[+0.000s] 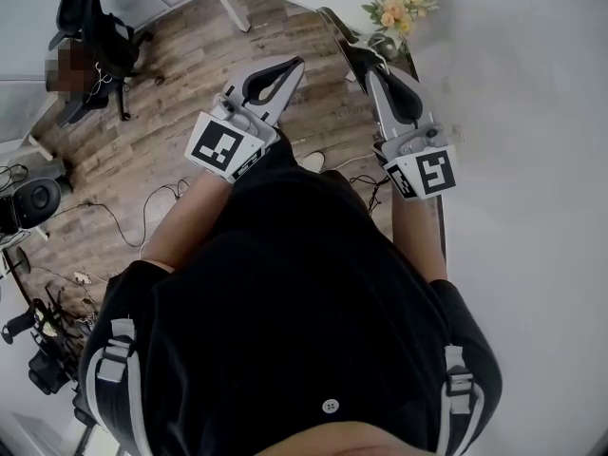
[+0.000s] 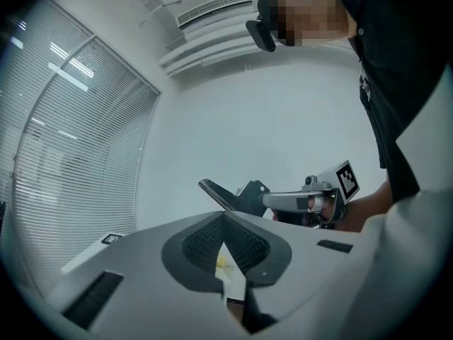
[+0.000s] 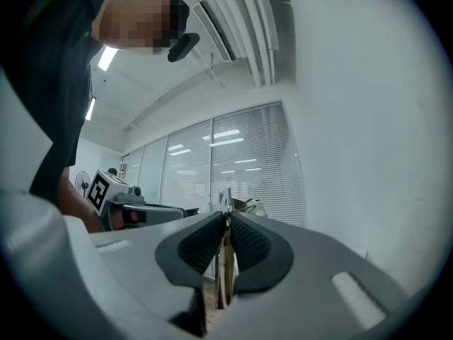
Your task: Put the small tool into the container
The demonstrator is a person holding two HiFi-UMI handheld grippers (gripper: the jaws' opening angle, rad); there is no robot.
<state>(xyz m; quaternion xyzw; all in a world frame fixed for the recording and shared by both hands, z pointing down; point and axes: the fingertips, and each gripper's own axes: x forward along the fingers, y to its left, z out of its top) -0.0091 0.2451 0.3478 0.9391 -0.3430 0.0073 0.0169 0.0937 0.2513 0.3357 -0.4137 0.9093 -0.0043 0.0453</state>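
Note:
Neither a small tool nor a container shows in any view. Both grippers are held up in front of the person's black shirt [image 1: 304, 293], pointing away from the body. The left gripper [image 1: 293, 65] is shut, its dark pads [image 2: 205, 243] meeting with nothing between them. My right gripper [image 1: 364, 63] is also shut, and its pads [image 3: 202, 243] press together empty. Each gripper shows in the other's view: the right gripper [image 2: 209, 188] to the left one's right, the left gripper [image 3: 187, 211] to the right one's left.
Below lies a wooden floor [image 1: 161, 122] with cables [image 1: 123, 226]. A black office chair [image 1: 95, 27] stands at the far left. A bunch of flowers [image 1: 401, 8] sits by a white wall [image 1: 532, 160]. Window blinds [image 2: 64, 154] fill the left side.

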